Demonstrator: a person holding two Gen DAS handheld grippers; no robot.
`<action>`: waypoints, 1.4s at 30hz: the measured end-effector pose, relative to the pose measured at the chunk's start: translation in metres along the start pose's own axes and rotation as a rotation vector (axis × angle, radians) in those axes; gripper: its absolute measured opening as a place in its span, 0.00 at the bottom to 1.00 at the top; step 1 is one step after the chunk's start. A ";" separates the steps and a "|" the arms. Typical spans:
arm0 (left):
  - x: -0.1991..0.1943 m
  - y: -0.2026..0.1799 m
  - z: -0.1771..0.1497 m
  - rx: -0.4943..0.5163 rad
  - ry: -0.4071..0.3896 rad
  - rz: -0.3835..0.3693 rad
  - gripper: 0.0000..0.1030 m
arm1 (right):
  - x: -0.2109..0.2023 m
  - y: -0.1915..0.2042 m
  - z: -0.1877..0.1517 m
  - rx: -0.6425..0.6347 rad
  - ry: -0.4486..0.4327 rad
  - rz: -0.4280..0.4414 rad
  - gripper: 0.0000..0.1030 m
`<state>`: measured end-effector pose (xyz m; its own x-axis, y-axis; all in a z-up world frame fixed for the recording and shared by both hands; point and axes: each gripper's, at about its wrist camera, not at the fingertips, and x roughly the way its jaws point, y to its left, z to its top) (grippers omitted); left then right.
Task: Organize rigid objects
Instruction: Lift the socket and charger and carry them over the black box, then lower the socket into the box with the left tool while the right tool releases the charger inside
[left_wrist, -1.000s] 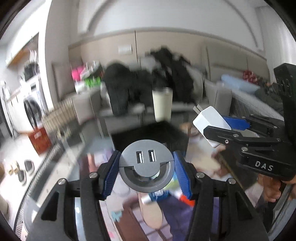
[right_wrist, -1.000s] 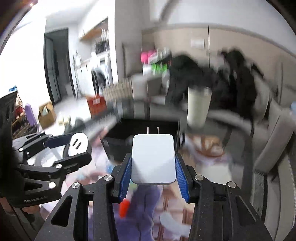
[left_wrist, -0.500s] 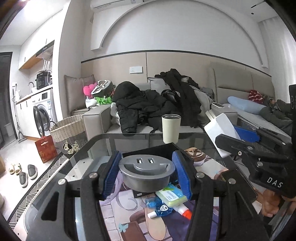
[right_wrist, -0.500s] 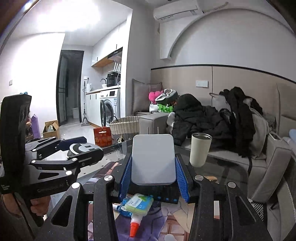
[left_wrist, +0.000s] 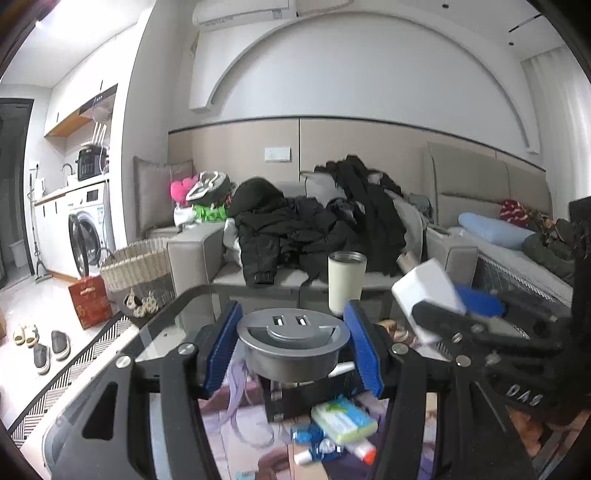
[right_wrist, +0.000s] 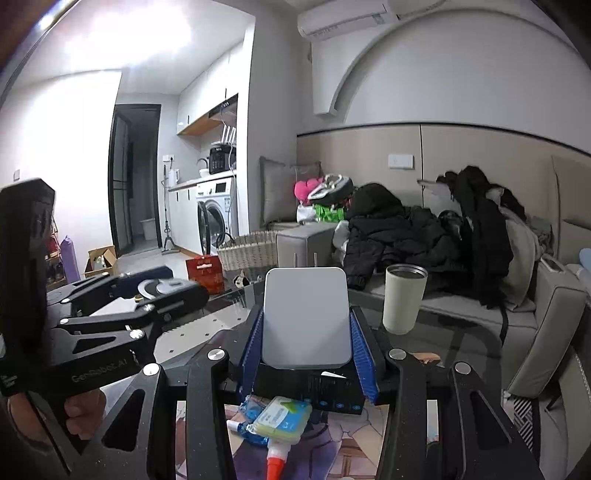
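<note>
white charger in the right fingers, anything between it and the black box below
Nothing visible. The white charger, clamped in the right gripper, hangs just above the black box; the glue tube and green pack lie nearer the camera.

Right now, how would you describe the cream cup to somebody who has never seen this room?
Find the grey sofa heaped with black jackets; a glass table stands just before it. Near the table's far edge, the cream cup stands upright. Its dark metal rim and open top set it apart; it is the only tall thing there.
</note>
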<state>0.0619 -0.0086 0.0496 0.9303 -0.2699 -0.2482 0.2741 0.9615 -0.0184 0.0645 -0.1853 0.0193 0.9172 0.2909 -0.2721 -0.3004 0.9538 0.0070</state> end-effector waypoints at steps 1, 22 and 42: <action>0.003 0.000 0.002 -0.001 -0.008 0.004 0.55 | 0.006 -0.002 0.003 0.012 0.005 -0.004 0.43; 0.080 0.034 0.029 -0.138 0.020 0.051 0.55 | 0.097 -0.019 0.044 0.066 0.005 -0.082 0.43; 0.168 0.019 -0.018 -0.118 0.510 0.001 0.55 | 0.193 -0.039 -0.024 0.088 0.533 -0.050 0.43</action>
<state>0.2189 -0.0344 -0.0099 0.6855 -0.2384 -0.6879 0.2166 0.9689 -0.1199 0.2464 -0.1679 -0.0565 0.6633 0.1882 -0.7243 -0.2158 0.9749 0.0556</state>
